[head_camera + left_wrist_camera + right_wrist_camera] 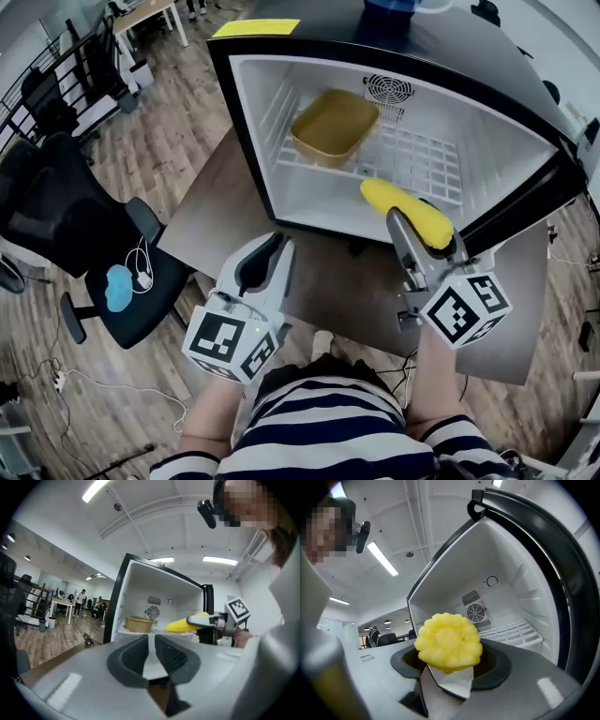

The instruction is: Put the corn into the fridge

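Observation:
A yellow corn cob is clamped in my right gripper, its tip poking over the open fridge's front lip. In the right gripper view the corn's end fills the middle, with the fridge's white inside behind it. My left gripper hangs in front of the fridge's lower left corner, shut with nothing in it. From the left gripper view I see its closed fingers and, beyond them, the corn held by the right gripper.
A tan tub sits on the fridge's wire shelf, also seen as the tub. The fridge stands on a brown table. A black office chair is at the left. Fridge door curves at right.

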